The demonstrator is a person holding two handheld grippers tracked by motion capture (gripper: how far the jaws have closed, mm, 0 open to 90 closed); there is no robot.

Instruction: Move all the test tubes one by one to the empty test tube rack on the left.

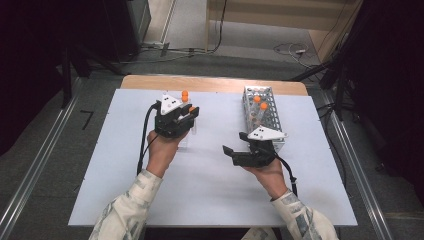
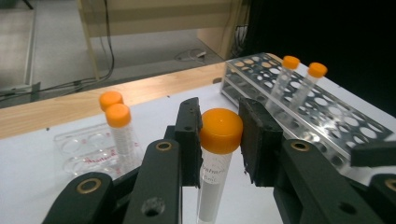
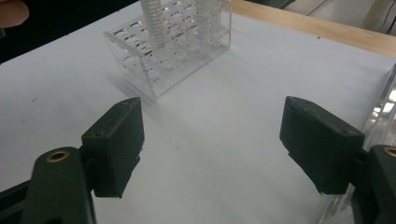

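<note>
Here, left tool (image 2: 219,140) clamps orange-capped tube (image 2: 215,158); tube print unreadable.

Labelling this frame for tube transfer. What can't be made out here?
- Held tube: lower end cut off by the bottom edge, left gripper view; printed text too small to read.
- Clear rack: mostly behind the left gripper, high view.
- Tubes in the clear rack: caps cut off by the top edge, right gripper view.
- Metal rack: near end behind the right gripper, high view.

Bright glare on the white table (image 1: 210,190), dim surroundings, perhaps slight blur.
</note>
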